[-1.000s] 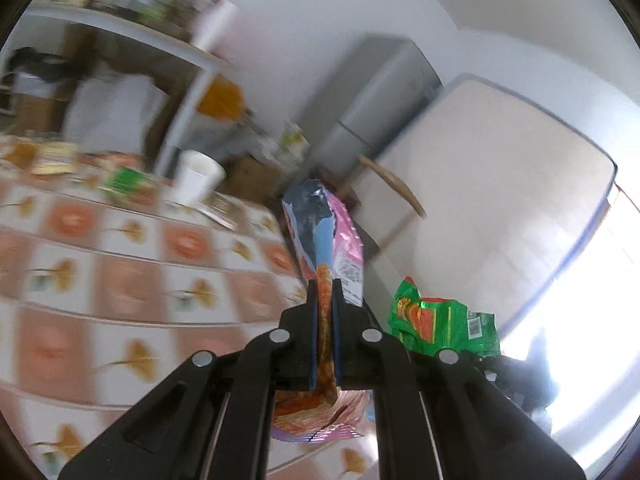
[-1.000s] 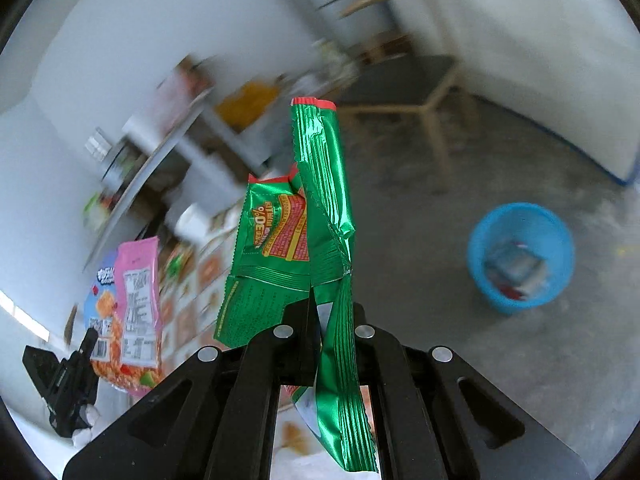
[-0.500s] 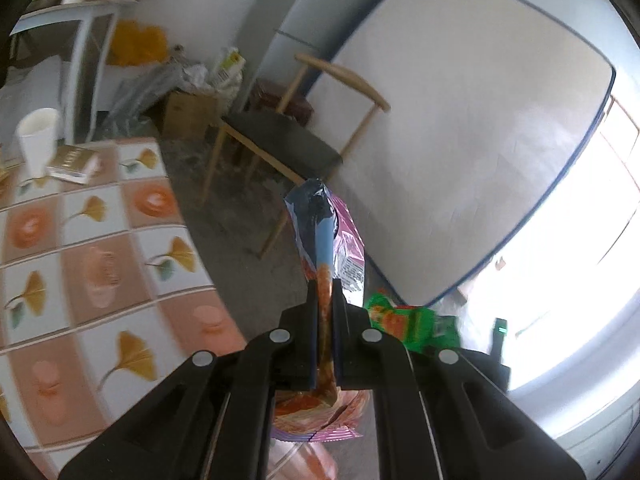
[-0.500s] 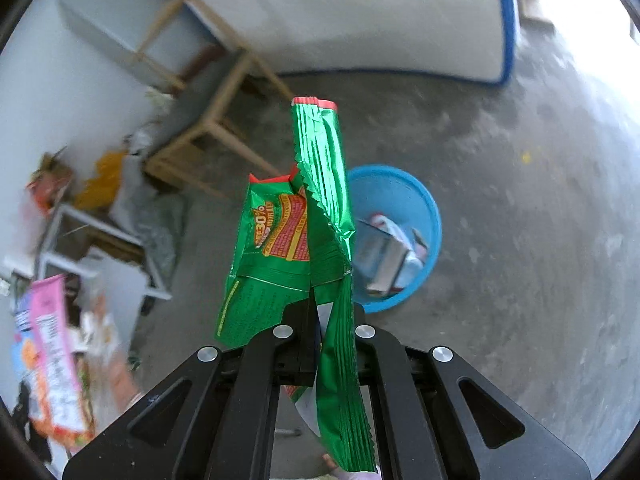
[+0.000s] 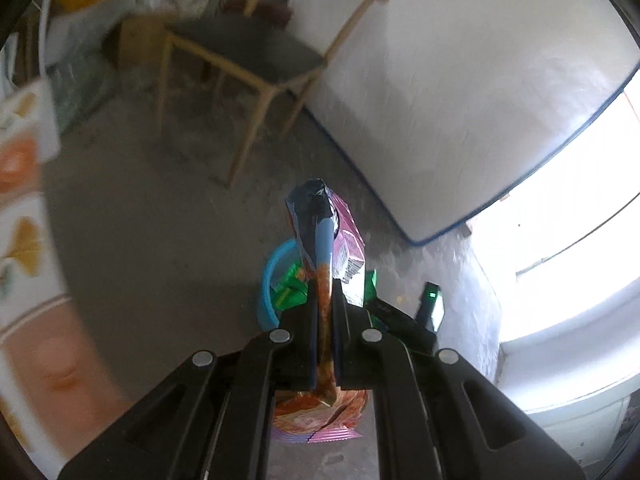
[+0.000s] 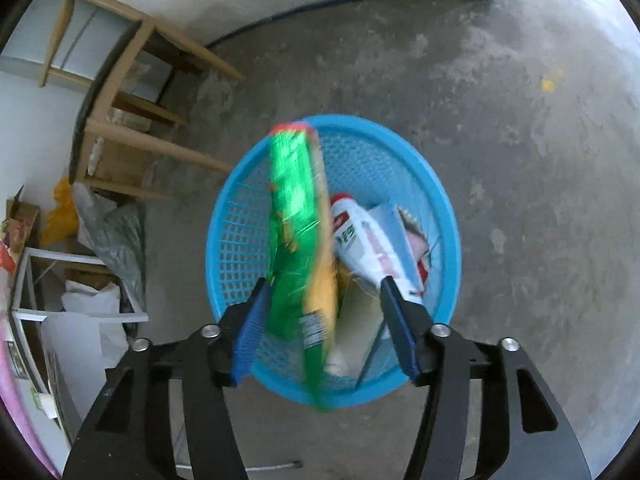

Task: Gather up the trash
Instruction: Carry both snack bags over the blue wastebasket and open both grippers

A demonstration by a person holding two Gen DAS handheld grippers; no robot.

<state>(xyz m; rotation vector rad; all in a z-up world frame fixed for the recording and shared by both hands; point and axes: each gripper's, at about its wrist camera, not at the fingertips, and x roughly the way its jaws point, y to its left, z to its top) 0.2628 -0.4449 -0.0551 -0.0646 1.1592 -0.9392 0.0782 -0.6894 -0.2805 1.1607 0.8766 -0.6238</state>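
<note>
Right gripper (image 6: 326,326) jaws just opened wide, green wrapper (image 6: 298,240) loose between them above blue basket (image 6: 444,216), left gripper (image 5: 325,320) clamped on pink snack packet (image 5: 316,232).

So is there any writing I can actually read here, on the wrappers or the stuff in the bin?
Nothing reads clearly in either view.
Green snack wrapper, between the open right gripper jaws: print and barcode smeared by motion blur.
White bottle in the blue basket: red-and-dark label, too blurred to read.
Pink snack bag, clamped in the left gripper: small print panel, too small to read.
</note>
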